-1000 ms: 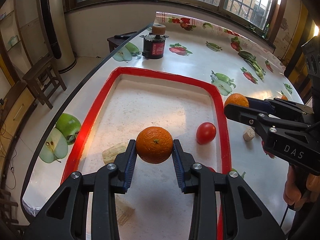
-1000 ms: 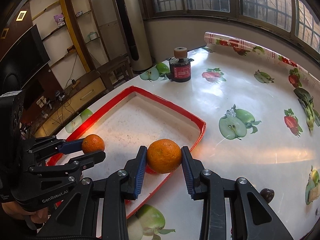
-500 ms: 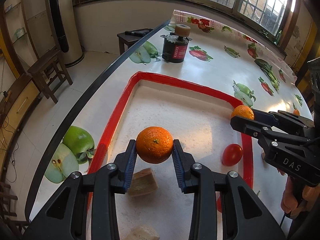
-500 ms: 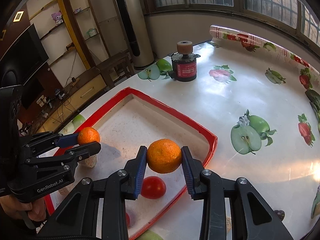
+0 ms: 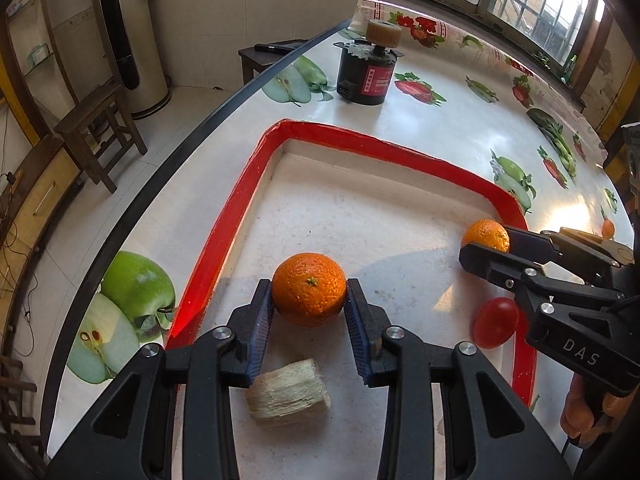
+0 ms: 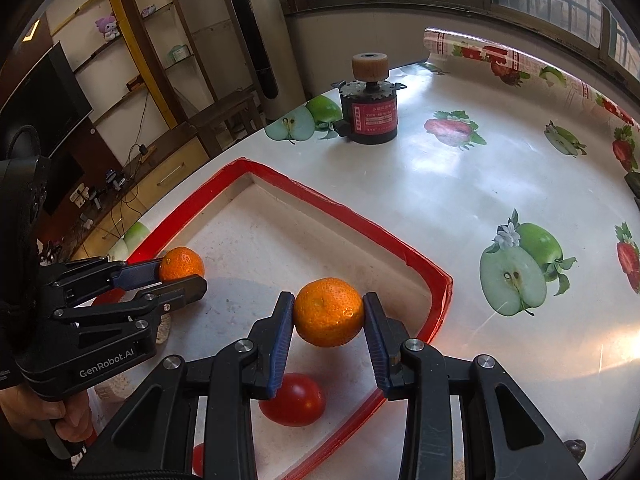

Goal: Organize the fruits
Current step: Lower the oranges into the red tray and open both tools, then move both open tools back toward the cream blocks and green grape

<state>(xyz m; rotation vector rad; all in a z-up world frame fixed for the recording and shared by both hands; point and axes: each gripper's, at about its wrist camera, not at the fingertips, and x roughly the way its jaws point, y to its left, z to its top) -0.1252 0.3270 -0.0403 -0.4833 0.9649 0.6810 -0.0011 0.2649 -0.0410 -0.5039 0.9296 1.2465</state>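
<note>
My left gripper (image 5: 308,294) is shut on an orange (image 5: 309,286), held low over the white floor of the red-rimmed tray (image 5: 224,232). My right gripper (image 6: 329,314) holds a second orange (image 6: 328,308) over the tray's right side. Its jaws are opening, though the pads still touch the fruit. From the left wrist view, the right gripper (image 5: 485,245) and its orange (image 5: 486,234) sit near the tray's right rim. Seen from the right wrist, the left gripper (image 6: 182,276) and its orange (image 6: 182,262) are at the left.
A red tomato (image 5: 494,322) and a beige fibrous chunk (image 5: 288,392) lie in the tray. A black motor with a wooden wheel (image 5: 368,72) stands beyond it on the fruit-print tablecloth. The table edge curves at the left, with a stool below.
Both grippers have sunk toward the tray floor with their oranges and moved further over the tray. The right gripper's jaws stand slightly wider.
</note>
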